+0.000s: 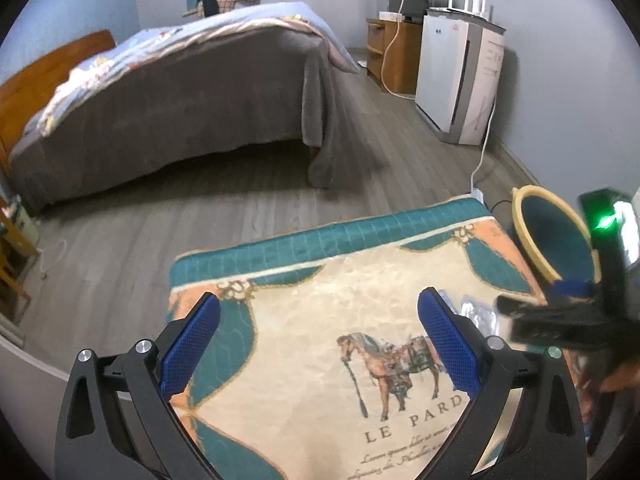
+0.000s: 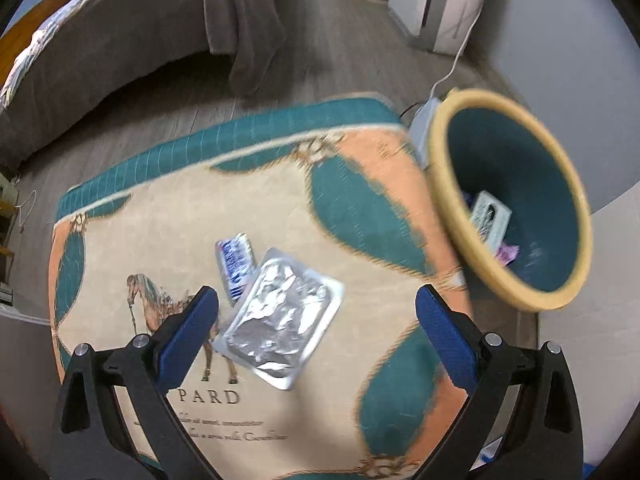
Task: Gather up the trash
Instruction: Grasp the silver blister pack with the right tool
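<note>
Trash bin (image 2: 516,200): teal inside, yellow rim, standing off the right edge of the table (image 2: 360,216), its mouth tipped toward the right wrist view. Contents already collected: a pale printed packet (image 2: 490,216) against the near wall, and a purple scrap (image 2: 507,253) beside it. There may be more at the bottom, but blur hides it.

Table: covered by a horse-print cloth. Trash left on it, two items. A crumpled silver foil pouch (image 2: 280,316) lies flat near the middle. A blue-and-white wrapper (image 2: 235,266) lies partly tucked under the pouch's upper left corner.

Right tool (image 2: 316,344): jaws spread wide, empty, hovering above the foil pouch, which sits between the fingers in that view.

Left tool (image 1: 318,344): jaws spread wide, empty, held over the bare cloth to the left of the trash.

Progress: judged partly done. Some pieces are binned and two visible pieces remain, with the foil pouch the likely next pick.
</note>
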Motion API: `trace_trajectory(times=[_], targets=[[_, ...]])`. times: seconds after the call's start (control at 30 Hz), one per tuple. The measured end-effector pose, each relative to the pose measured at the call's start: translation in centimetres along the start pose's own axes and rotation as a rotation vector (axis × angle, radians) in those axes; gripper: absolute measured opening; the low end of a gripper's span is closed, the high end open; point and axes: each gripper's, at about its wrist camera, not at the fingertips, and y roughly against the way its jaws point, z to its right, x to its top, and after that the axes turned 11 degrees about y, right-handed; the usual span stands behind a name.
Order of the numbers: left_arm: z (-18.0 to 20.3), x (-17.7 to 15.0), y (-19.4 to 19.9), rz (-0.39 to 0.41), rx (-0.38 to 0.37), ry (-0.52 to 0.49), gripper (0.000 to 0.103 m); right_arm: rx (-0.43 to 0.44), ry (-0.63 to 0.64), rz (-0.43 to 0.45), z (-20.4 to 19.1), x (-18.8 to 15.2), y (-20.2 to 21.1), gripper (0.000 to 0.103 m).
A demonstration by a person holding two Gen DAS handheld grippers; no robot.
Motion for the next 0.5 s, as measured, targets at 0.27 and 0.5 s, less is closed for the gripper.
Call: trace_trajectory(times=[0.27, 0.5], targets=[[-0.2, -0.4, -1.6, -0.061, 0.000, -0.029, 0.098, 0.052, 0.007, -0.104, -2.3, 0.0, -4.7, 0.092], [-0.4, -0.6, -2.5, -0.082, 0.002, -0.030, 0.098, 0.049, -0.015, -0.144, -2.1, -0.5, -6.7, 0.080]])
